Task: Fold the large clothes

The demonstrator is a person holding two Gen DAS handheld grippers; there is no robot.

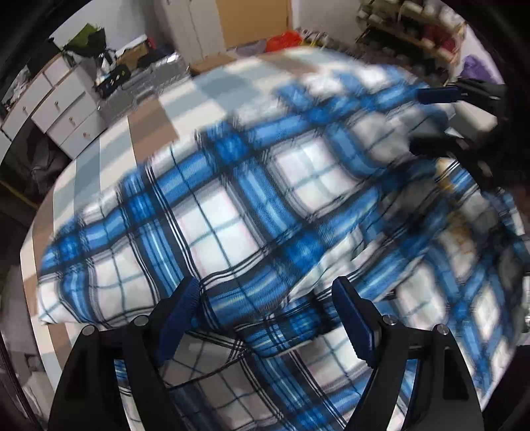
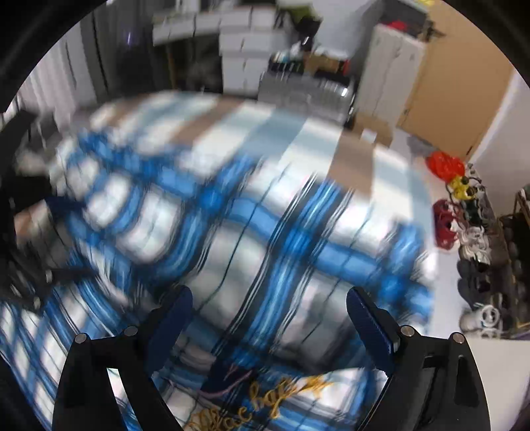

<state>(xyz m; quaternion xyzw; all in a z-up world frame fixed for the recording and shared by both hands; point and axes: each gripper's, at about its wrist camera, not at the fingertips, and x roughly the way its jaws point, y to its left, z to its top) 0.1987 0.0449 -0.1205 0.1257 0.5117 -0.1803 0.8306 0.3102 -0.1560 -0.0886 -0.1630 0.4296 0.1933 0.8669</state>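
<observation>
Blue plaid shirt spread over a striped bed, rumpled, partly blurred. Left gripper above a fold, jaws wide, grasping nothing. Right gripper likewise released over plaid, gold embroidery just below. Drawers beyond the bed.

White drawer unit at ten o'clock, wooden door at twelve, cluttered shelf rack at one. Right view: pale floor at three, red bag there too.
</observation>
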